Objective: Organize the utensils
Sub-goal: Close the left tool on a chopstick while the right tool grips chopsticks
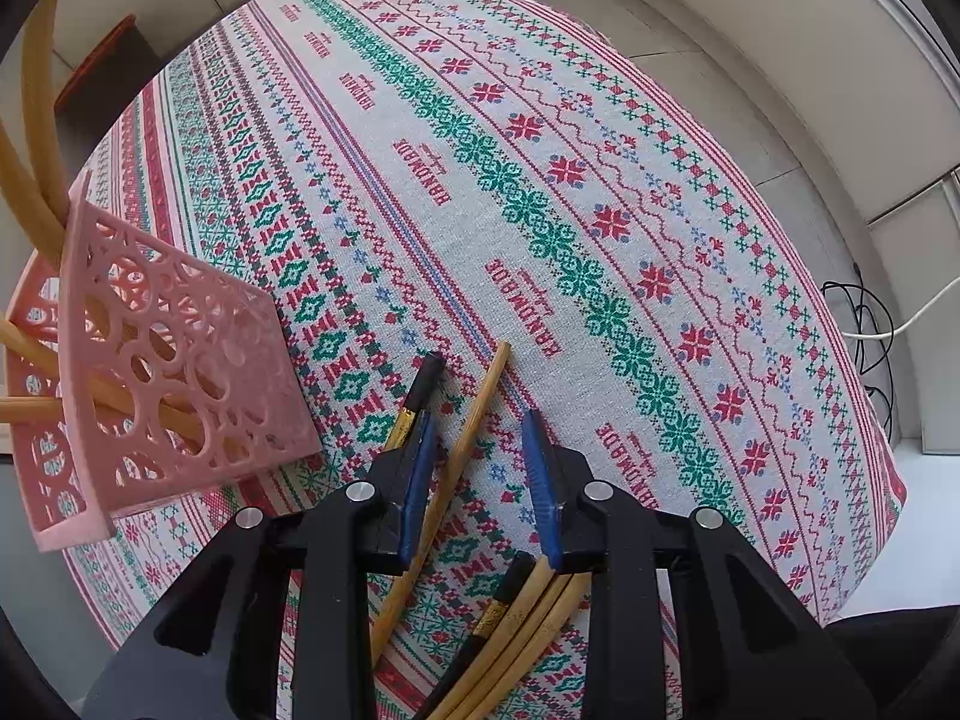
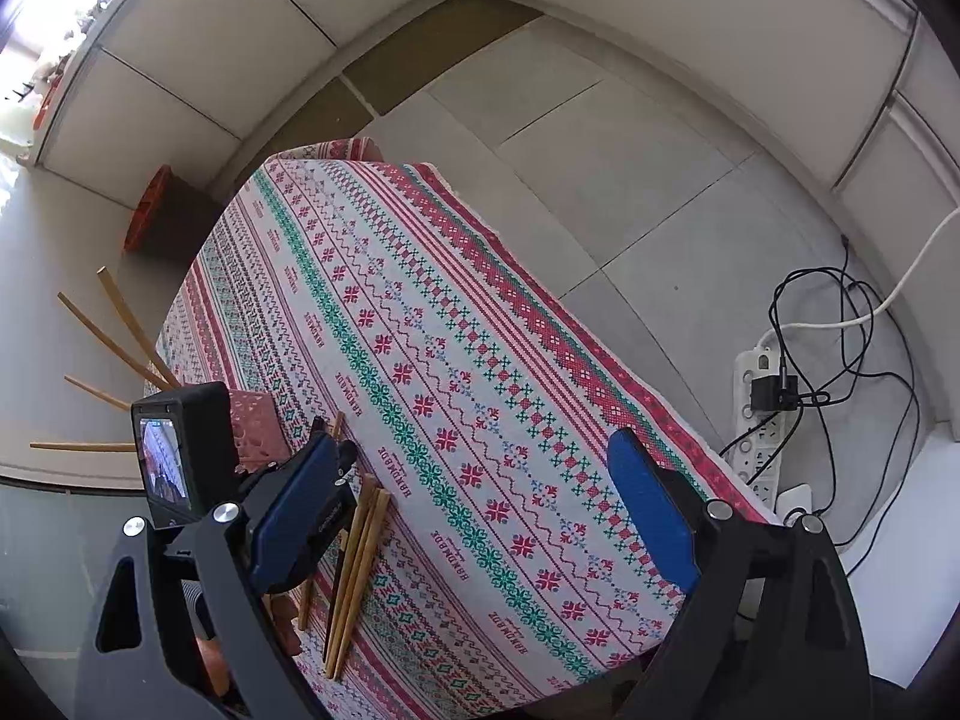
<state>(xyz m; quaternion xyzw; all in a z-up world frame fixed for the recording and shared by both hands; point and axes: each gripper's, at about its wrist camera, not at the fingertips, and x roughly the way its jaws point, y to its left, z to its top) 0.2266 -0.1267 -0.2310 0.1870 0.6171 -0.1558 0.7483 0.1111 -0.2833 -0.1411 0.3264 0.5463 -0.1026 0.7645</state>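
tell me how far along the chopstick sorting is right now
Partly done. Several bamboo chopsticks already stand in the pink holder. In hand: the left gripper straddles one bamboo chopstick on the tablecloth, pads not yet on it. Left: a bundle of chopsticks and a black-tipped chopstick. The right gripper is open and empty.

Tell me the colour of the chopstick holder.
Pink, with a cut-out circle pattern; the holder shows best in the left wrist view.

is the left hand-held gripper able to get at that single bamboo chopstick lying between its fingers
Probably yes. The left hand-held gripper points down with the bamboo chopstick lying in the gap between its blue pads, not yet pressed. Nothing lies over it; the black-tipped chopstick is close beside the left pad and might get caught too.
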